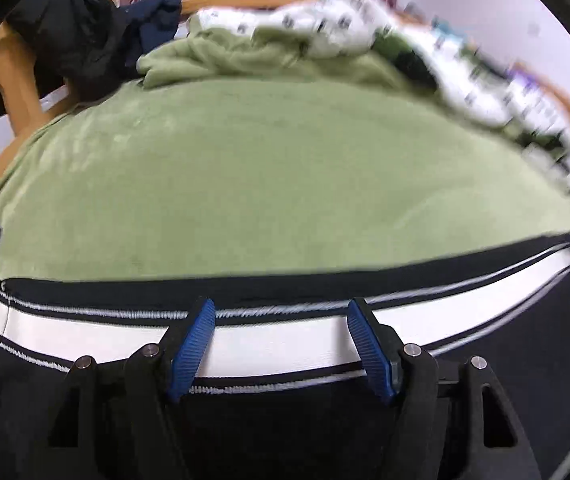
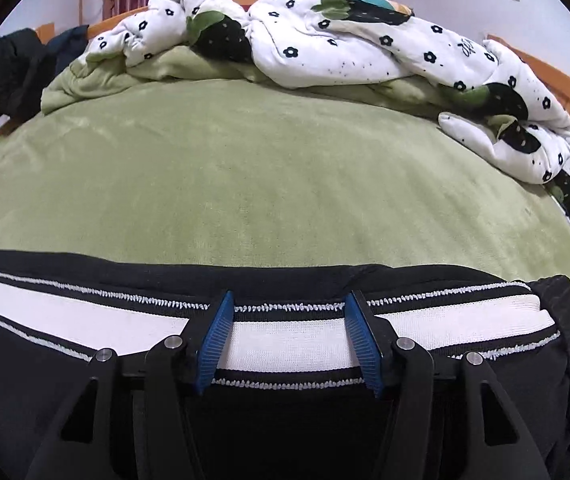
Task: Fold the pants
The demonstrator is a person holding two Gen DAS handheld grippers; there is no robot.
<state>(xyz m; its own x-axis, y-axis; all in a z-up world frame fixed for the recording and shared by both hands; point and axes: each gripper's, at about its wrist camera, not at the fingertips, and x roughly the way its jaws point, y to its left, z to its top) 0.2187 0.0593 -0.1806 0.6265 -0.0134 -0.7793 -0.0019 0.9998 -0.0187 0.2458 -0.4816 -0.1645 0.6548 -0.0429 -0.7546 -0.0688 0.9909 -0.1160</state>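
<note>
Green bed cover (image 2: 269,168) under striped pants (image 2: 293,344) — both grippers (image 1: 281,320) (image 2: 287,312) gaping; quilt (image 2: 365,48) script illegible.

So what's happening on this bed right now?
A person is folding black pants with a white side stripe on a green blanket. Both claws, the left claw and the right claw, hang open above the stripe, gripping nothing. A crumpled flowered quilt lies at the far side of the bed.

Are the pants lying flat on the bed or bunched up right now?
Flat: the pants lie spread across the green blanket, white side stripe running straight; layers underneath cannot tell.
</note>
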